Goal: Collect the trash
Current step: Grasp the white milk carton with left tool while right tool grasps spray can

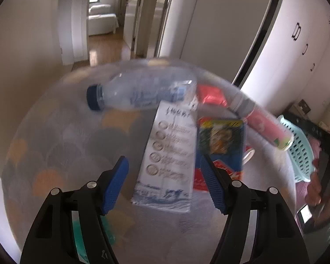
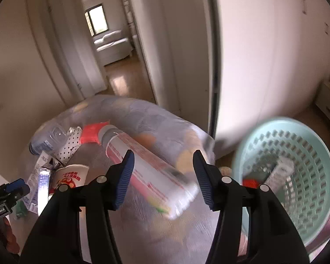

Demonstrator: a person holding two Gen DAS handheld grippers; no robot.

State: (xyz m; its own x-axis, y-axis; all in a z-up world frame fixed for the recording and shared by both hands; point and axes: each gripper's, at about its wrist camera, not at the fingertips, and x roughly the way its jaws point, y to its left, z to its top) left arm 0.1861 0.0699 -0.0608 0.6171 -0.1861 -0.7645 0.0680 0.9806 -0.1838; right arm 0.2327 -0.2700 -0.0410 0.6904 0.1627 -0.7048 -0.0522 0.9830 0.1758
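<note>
Trash lies scattered on the patterned bed (image 1: pixel 55 154), near the mint basket (image 2: pixel 297 154) that probably receives it. Left gripper (image 1: pixel 165 176) hangs released above the white carton (image 1: pixel 171 154); right gripper (image 2: pixel 162 176) is released over the pink tube (image 2: pixel 147 169), touching nothing.

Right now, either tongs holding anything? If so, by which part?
Nothing is held. The left tongs stand open over the white carton; the right tongs stand open around the pink-and-white tube, pads not pressing it.
</note>
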